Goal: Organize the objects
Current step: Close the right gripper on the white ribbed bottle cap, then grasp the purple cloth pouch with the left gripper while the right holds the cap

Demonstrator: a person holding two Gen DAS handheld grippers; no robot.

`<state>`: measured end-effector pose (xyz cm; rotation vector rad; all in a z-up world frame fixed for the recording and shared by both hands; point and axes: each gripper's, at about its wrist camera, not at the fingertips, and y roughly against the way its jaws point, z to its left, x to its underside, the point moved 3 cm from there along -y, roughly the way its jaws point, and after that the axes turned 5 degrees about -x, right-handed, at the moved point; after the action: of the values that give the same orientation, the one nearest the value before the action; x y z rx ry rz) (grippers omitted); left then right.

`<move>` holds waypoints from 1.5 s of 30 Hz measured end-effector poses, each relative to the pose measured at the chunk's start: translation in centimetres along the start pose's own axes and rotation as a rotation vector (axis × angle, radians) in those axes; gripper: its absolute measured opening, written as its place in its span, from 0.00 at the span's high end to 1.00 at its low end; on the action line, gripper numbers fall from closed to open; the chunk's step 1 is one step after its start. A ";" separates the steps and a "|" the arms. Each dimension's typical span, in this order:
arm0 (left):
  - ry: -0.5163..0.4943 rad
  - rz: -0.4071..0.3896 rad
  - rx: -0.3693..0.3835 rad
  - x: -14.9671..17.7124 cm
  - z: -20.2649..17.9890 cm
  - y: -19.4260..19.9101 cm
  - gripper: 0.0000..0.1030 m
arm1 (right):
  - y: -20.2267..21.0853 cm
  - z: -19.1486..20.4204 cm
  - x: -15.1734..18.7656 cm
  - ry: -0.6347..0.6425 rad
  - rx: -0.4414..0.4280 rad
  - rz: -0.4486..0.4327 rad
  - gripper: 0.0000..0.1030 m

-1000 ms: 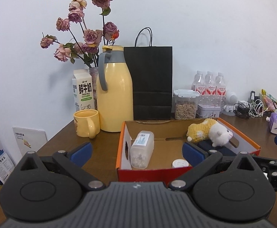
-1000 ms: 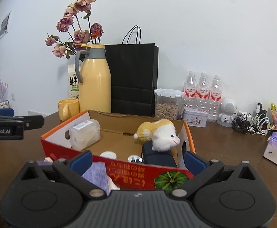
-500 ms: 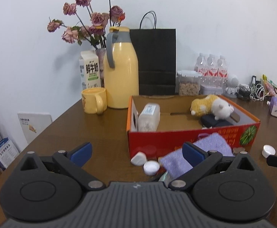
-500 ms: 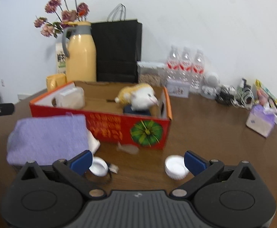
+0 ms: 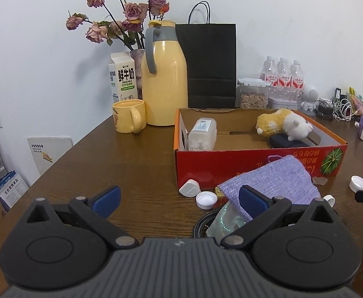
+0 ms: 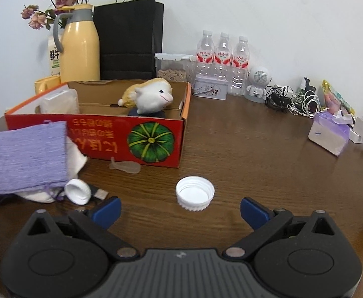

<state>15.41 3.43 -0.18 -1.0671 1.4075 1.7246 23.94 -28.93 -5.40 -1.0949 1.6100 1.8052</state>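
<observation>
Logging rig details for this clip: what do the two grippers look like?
The left gripper and right gripper look identical: matte black bodies, two round discs, a ribbed grey centre plate, silver pivot pins, linkage arms ending in blue-padded jaws. No cables, hands or sleeves show.

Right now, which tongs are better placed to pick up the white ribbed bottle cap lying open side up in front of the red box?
Right tongs: open, the white ribbed bottle cap lies just ahead between their tips. Left tongs face the purple cloth.
</observation>
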 end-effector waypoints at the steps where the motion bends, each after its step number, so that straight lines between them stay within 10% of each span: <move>1: -0.001 0.002 -0.002 0.0 0.0 0.0 0.00 | -0.5 -0.2 -0.2 -0.001 -0.004 0.008 0.07; 6: -0.008 0.008 -0.006 0.0 -0.2 -0.2 0.00 | -2.6 -1.1 -1.2 -0.003 -0.008 0.045 0.18; 11: -0.022 0.012 0.001 0.0 -0.7 -0.2 0.00 | -3.9 -1.8 -1.0 -0.047 -0.052 0.074 0.61; 45: -0.292 0.031 0.117 1.1 -9.9 -3.3 0.00 | -1.0 3.8 -2.0 -0.019 -0.196 -0.119 0.62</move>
<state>19.63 -5.64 -3.50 -0.7013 1.3249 1.7172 24.91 -24.76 -4.43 -1.2285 1.3488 1.9183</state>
